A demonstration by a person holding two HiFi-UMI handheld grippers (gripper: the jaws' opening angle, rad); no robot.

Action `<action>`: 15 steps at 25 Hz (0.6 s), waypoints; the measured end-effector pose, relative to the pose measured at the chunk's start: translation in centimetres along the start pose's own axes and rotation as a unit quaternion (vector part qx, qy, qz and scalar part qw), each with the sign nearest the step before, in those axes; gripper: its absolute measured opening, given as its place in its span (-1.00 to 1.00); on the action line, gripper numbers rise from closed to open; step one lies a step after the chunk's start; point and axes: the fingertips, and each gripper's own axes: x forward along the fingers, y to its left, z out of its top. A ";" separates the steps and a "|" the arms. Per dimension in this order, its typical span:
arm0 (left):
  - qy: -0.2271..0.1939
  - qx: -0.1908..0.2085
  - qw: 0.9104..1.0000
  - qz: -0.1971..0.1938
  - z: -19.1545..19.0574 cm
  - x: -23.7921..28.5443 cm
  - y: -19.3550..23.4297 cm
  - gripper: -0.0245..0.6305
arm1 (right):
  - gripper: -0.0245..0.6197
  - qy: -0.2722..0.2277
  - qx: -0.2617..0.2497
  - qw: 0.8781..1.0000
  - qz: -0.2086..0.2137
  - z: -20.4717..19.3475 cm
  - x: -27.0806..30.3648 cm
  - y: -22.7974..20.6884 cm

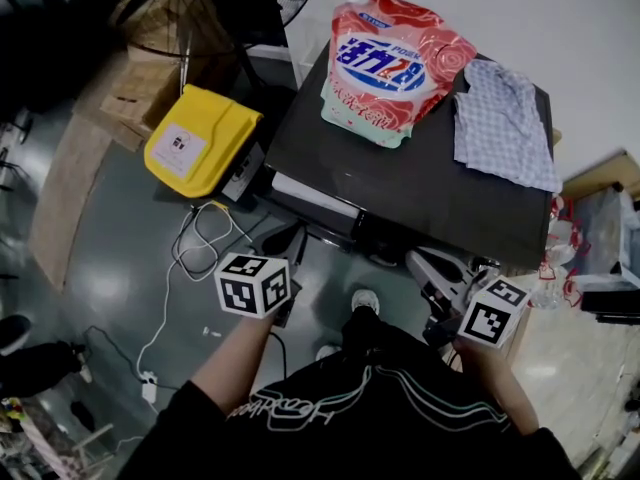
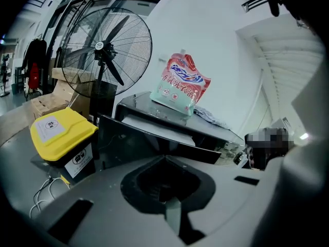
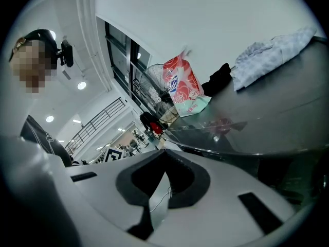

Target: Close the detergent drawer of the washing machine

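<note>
A black short-sleeved shirt [image 1: 380, 408] with thin white looping lines and script covers the person, with a white shoe [image 1: 365, 300] at its 12 o'clock. The left gripper [image 1: 285, 238] and right gripper [image 1: 428, 265] are grey, each topped by a white cube [image 1: 252, 284] with black square markers

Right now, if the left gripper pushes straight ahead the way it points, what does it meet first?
Most likely the glossy black front panel of the pulled-out, white-lined detergent drawer, dead ahead of the shut left gripper. Nothing shows between them, though depth is unclear.
</note>
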 end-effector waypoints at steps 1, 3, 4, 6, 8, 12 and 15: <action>0.000 0.000 1.000 0.000 0.1 0.1 0.0 -0.85 | -0.84 0.001 0.001 1.000 0.000 0.0 0.0 -0.1; 0.000 -0.001 1.000 -0.001 0.2 0.3 0.0 -0.85 | -0.84 0.002 0.002 1.000 0.000 -0.1 0.1 -0.3; -0.001 0.000 1.000 -0.001 0.2 0.4 0.1 -0.85 | -0.84 0.002 0.003 1.000 0.000 -0.1 0.2 -0.4; -0.003 0.001 1.000 -0.002 0.3 0.5 0.1 -0.85 | -0.84 0.002 0.003 1.000 0.000 0.0 0.3 -0.5; -0.006 0.000 1.000 -0.006 0.3 0.5 0.1 -0.85 | -0.84 0.001 0.003 1.000 -0.001 0.0 0.3 -0.6; -0.009 0.002 1.000 -0.012 0.4 0.6 0.2 -0.85 | -0.84 0.001 0.002 1.000 -0.001 -0.3 0.7 -0.7; -0.013 0.003 1.000 -0.012 0.4 0.7 0.3 -0.85 | -0.84 0.001 0.001 1.000 -0.001 -0.4 1.0 -0.8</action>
